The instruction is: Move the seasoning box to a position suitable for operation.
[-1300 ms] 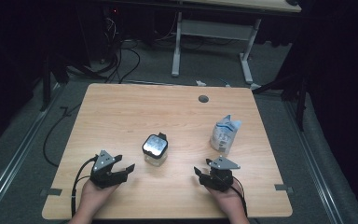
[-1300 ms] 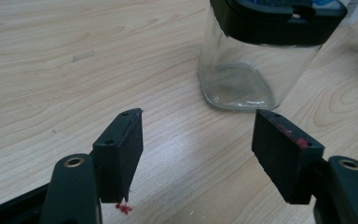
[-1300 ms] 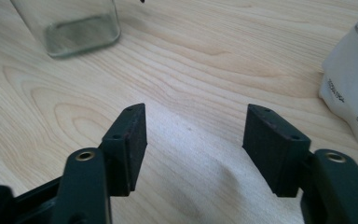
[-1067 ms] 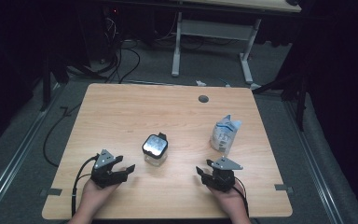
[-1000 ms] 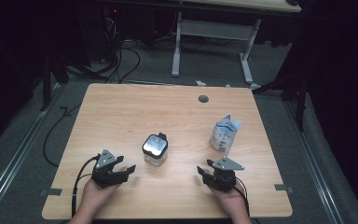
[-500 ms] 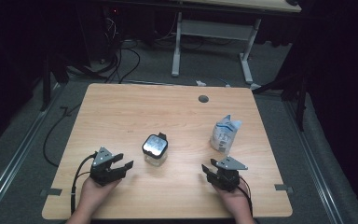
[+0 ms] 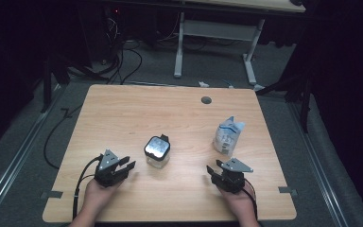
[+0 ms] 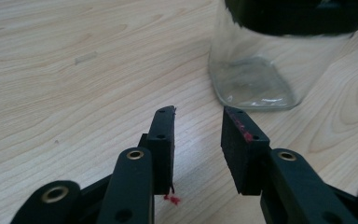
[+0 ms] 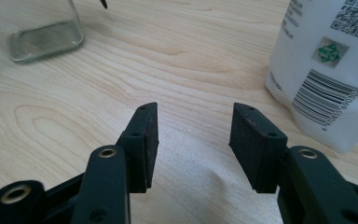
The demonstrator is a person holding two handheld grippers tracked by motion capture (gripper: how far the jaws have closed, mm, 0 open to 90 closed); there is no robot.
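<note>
**Wooden table, both grippers idle, little changed**

Left gripper [image 7: 128, 166] sat with jaws parted, empty, just short of the glass jar [image 7: 157, 151]. Right gripper [image 7: 213, 171] had slid slightly right over the last second, also parted and empty, near the white pouch [image 7: 229, 135]. No grasp begun yet.

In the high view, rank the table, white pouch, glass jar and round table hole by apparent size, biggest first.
1. table
2. white pouch
3. glass jar, close to the pouch in apparent size, so those two are unsure
4. round table hole
</note>
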